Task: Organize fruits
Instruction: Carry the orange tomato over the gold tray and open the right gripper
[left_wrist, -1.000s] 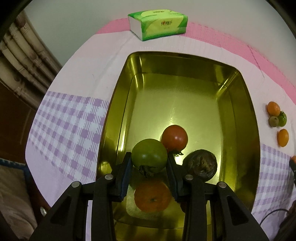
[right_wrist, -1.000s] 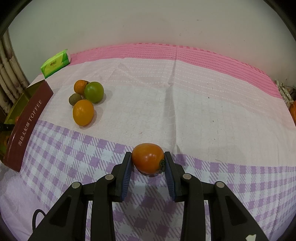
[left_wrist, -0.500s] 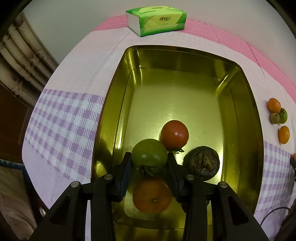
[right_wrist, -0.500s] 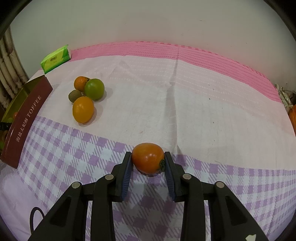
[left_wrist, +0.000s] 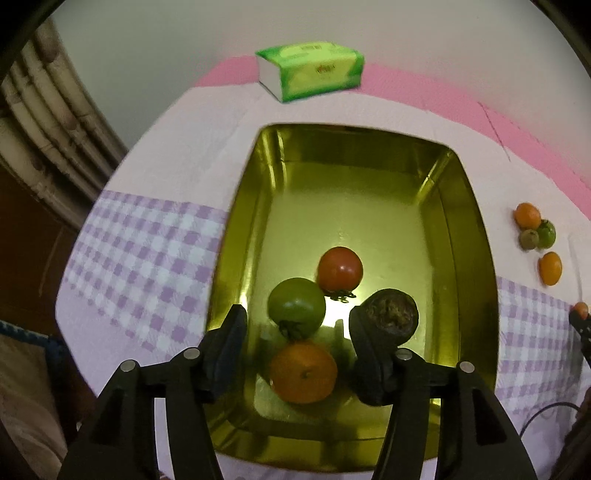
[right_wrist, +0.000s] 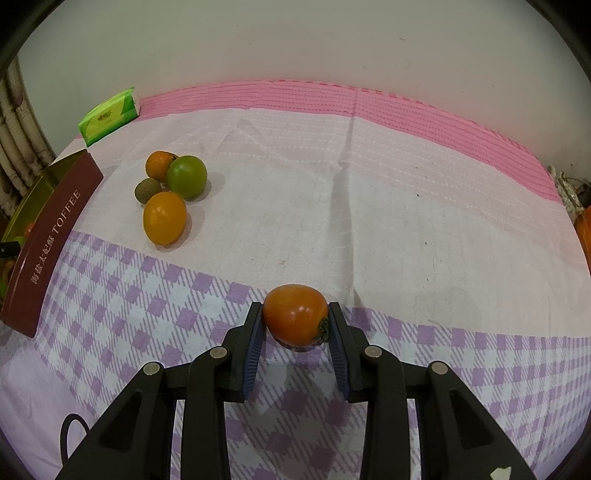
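Left wrist view is showing the left gripper (left_wrist: 295, 332) standing wide open above the near end of the gold tin (left_wrist: 236, 236), holding nothing. A green tomato (left_wrist: 296, 308) is sitting between the spread jaws but apart from both, resting against a red tomato (left_wrist: 340, 268) just beyond it and an orange (left_wrist: 303, 371) just nearer. A dark wrinkled fruit (left_wrist: 393, 315) is lying to the right, partly covered by the right-hand finger. By the look of it, the drop-off step is finishing; the next move calls for lifting clear without nudging the pile.

Right wrist view is showing the right gripper (right_wrist: 295, 325) clamping an orange-red tomato (right_wrist: 295, 314) between its pads, close over the checked cloth (right_wrist: 369, 206). Its delivery to the tin, far left, is probably next. Four loose fruits (right_wrist: 171, 192) are waiting near the tin wall.

Whether the held tomato is touching the cloth is not determinable. Tin contents are mostly hidden in the right wrist view, and a green tissue pack (right_wrist: 109, 116) is sitting at the far edge.
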